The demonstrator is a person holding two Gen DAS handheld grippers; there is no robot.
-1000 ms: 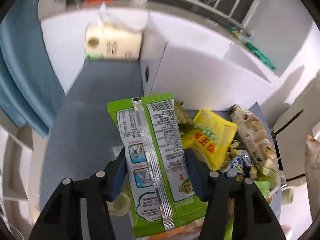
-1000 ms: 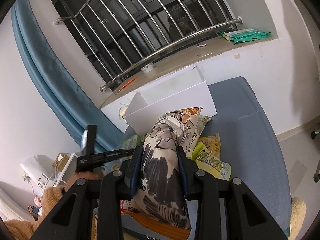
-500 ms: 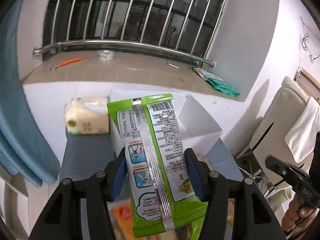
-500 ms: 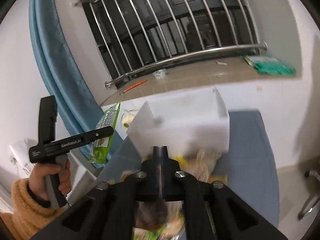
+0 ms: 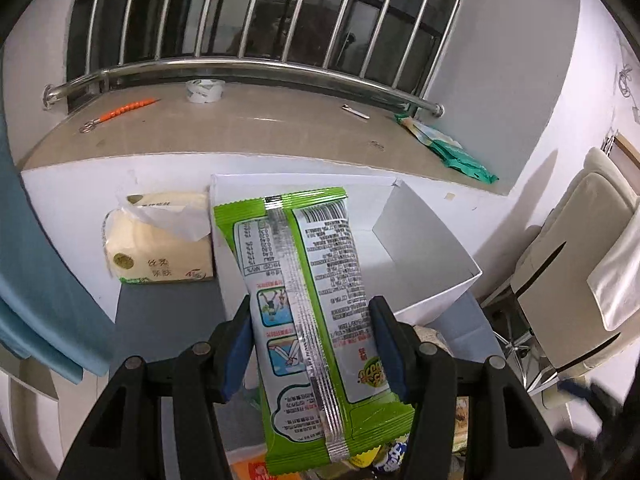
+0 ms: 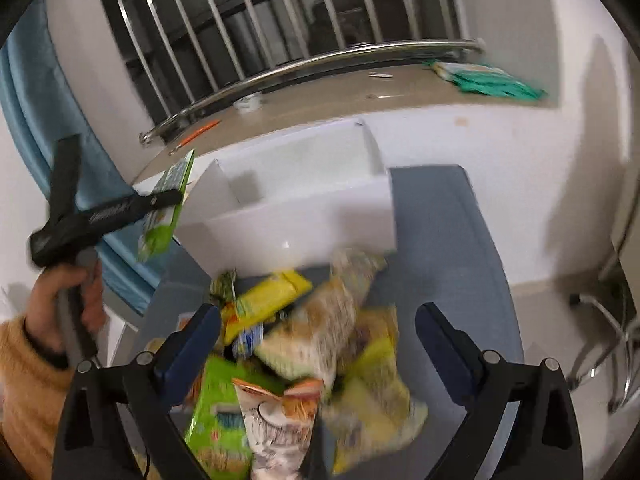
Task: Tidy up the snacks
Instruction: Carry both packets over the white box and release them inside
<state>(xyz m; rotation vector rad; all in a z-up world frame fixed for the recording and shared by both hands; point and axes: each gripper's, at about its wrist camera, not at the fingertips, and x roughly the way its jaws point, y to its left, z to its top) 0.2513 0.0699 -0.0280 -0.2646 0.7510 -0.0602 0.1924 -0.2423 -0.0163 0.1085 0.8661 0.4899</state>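
Observation:
My left gripper (image 5: 312, 332) is shut on a green snack packet (image 5: 308, 312), held upright in front of and above the open white box (image 5: 424, 256). In the right wrist view the same left gripper (image 6: 160, 200) holds the green packet (image 6: 164, 216) at the box's (image 6: 300, 216) left end. My right gripper (image 6: 318, 332) is open and empty, above a blurred pile of snack packets (image 6: 320, 352) on the grey surface (image 6: 448, 248) in front of the box. The box looks empty.
A tissue pack (image 5: 156, 244) sits left of the box against the white wall. A window ledge (image 5: 240, 128) holds a tape roll (image 5: 204, 90) and a green pouch (image 5: 448, 148). A chair (image 5: 576, 264) stands at the right. A blue curtain (image 5: 24, 240) hangs left.
My right gripper let go of its patterned packet, shut briefly, and now is open above the pile. My left gripper lifted the green packet from the pile up to the box.

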